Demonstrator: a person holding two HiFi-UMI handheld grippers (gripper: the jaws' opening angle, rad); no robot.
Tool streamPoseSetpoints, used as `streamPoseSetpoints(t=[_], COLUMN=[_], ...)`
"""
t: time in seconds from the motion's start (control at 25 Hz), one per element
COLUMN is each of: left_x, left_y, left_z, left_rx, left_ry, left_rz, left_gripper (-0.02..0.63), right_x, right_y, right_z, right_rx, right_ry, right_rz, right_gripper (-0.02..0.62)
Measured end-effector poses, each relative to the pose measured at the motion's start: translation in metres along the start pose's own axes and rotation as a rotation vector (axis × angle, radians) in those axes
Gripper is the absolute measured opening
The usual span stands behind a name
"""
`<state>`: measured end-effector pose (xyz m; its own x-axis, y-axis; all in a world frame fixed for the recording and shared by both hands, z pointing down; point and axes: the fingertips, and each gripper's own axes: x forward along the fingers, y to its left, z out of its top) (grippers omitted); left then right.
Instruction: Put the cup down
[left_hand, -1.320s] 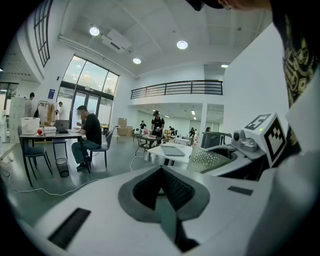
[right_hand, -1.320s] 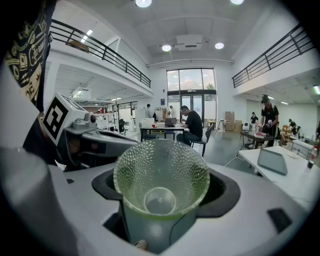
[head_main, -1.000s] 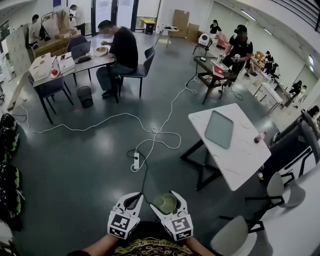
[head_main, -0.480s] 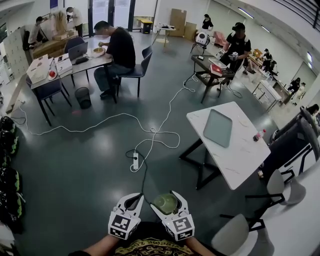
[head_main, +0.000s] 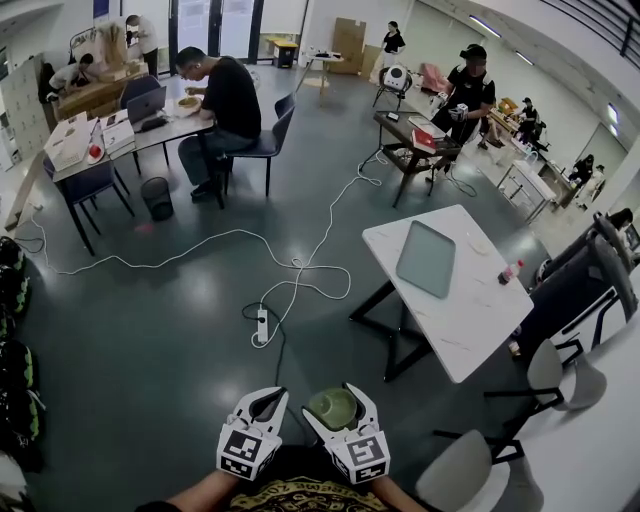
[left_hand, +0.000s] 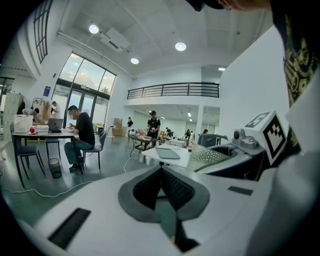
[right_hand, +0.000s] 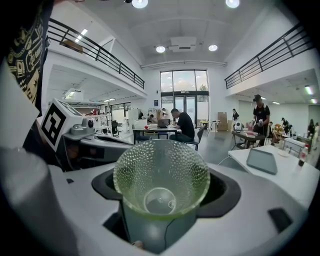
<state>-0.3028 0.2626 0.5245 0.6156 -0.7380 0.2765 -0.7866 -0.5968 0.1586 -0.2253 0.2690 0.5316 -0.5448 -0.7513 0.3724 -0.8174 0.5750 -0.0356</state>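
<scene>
A clear green dimpled cup (right_hand: 161, 175) sits between the jaws of my right gripper (right_hand: 162, 192), mouth toward the camera. In the head view the same cup (head_main: 333, 407) shows held low near my body by the right gripper (head_main: 338, 404), above the dark floor. Beside it, my left gripper (head_main: 262, 404) is held at the same height with its jaws together. In the left gripper view the ribbed pads (left_hand: 167, 187) of the left gripper (left_hand: 161, 186) meet with nothing between them. The white table (head_main: 470, 310) with a grey tray (head_main: 427, 259) stands ahead to the right.
A white cable and a power strip (head_main: 262, 325) lie on the floor ahead. Grey chairs (head_main: 463, 478) stand at the right beside another white table (head_main: 600, 420). A person (head_main: 222, 105) sits eating at a far desk (head_main: 110, 140). A small bottle (head_main: 507, 272) stands on the table's right edge.
The view has shifted forward a little; the white table and floor cable have drifted left in the frame. Both grippers keep their places, cup still held.
</scene>
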Motion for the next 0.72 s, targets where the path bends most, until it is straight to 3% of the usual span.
streamPoseSetpoints(t=[0.72], left_x=[0.064], left_y=[-0.036], left_z=[0.027], left_rx=[0.048], left_ry=[0.004], left_rz=[-0.068], left_gripper=[-0.003], right_x=[-0.021], right_y=[-0.078], right_z=[0.019], right_rx=[0.042], right_ry=[-0.034], right_rz=[-0.095], right_gripper=[0.399])
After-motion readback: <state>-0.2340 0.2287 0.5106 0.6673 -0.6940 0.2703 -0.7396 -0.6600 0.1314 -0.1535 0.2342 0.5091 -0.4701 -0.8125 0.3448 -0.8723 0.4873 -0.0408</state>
